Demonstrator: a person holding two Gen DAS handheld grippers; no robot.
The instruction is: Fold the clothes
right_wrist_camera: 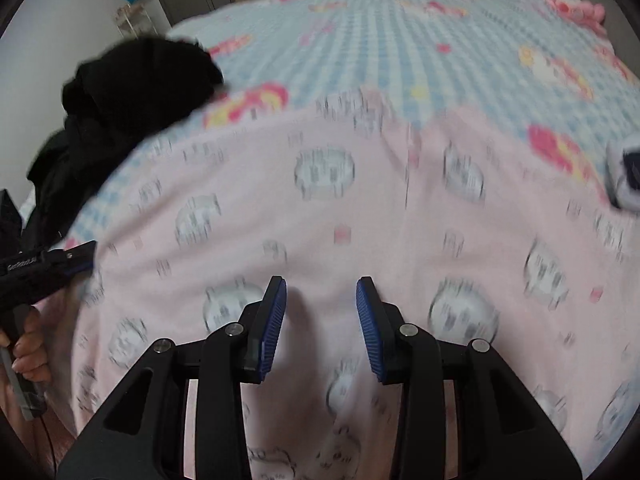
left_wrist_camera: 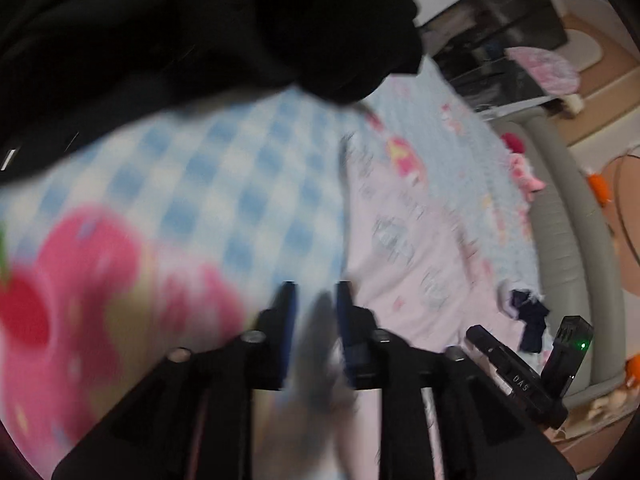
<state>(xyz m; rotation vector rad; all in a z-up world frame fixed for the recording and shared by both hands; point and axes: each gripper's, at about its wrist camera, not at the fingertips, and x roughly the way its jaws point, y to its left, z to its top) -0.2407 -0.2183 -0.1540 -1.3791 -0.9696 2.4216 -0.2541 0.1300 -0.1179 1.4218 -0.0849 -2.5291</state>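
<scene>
A pale pink garment [right_wrist_camera: 328, 216] with grey cartoon prints lies spread flat on the bed; its left edge also shows in the left wrist view [left_wrist_camera: 408, 248]. My right gripper [right_wrist_camera: 321, 292] is open and empty just above the garment's near part. My left gripper [left_wrist_camera: 313, 300] is open with a narrow gap, over the garment's left edge where it meets the bedspread; nothing is seen between its fingers. In the right wrist view the left gripper [right_wrist_camera: 86, 254] is at the garment's left side, held by a hand.
The bed has a blue checked bedspread [right_wrist_camera: 400, 40] with pink cartoon figures. A heap of black clothes [right_wrist_camera: 132, 84] lies at the bed's left edge, also in the left wrist view [left_wrist_camera: 200, 28]. A dark blue and white small item [right_wrist_camera: 628, 176] lies at right. Pink plush toys [right_wrist_camera: 576, 4] sit far right.
</scene>
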